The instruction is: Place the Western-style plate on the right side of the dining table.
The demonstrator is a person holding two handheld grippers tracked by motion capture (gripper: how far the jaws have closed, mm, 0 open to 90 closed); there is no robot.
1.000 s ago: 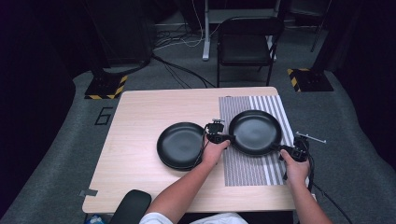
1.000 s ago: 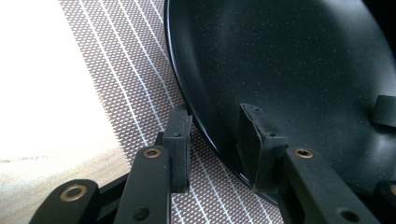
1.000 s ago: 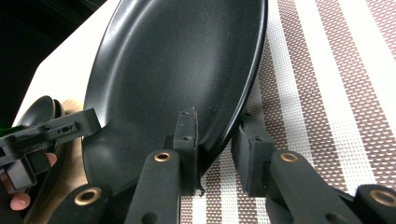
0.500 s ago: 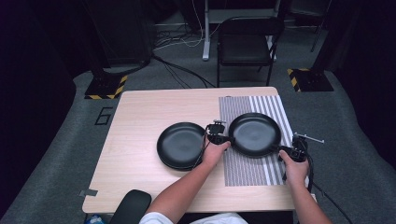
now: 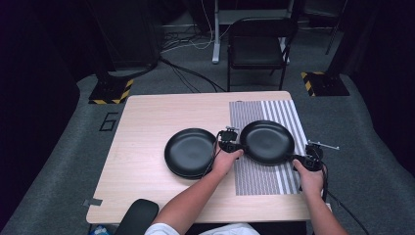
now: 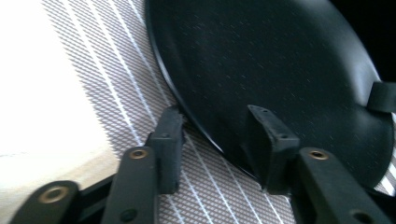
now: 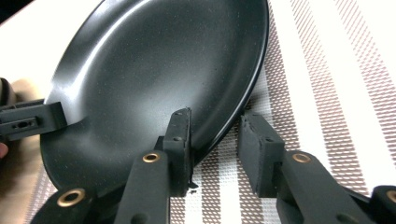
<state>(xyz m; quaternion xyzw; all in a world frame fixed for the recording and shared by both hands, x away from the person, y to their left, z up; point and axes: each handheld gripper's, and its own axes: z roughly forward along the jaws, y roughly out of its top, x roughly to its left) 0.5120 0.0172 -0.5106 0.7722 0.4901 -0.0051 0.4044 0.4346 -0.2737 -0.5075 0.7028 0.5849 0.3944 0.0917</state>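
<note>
Loosely Straddled: A Black Plate on the Striped Mat

Only part of the right-hand black plate shows in each gripper view, its far edge cut off by the frame. It lies on the grey-and-white striped placemat, at the right side of the light wooden table. The left gripper has its jaws astride the plate's rim, one over the dish and one outside it; they have just been opening and stand apart from the rim. The right gripper straddles the opposite rim likewise, its jaws also just opening, with a gap at the outer jaw. A second black plate rests on bare wood just left. Beyond the table, a folding chair and cables on grey carpet fade into a dark room.
</note>
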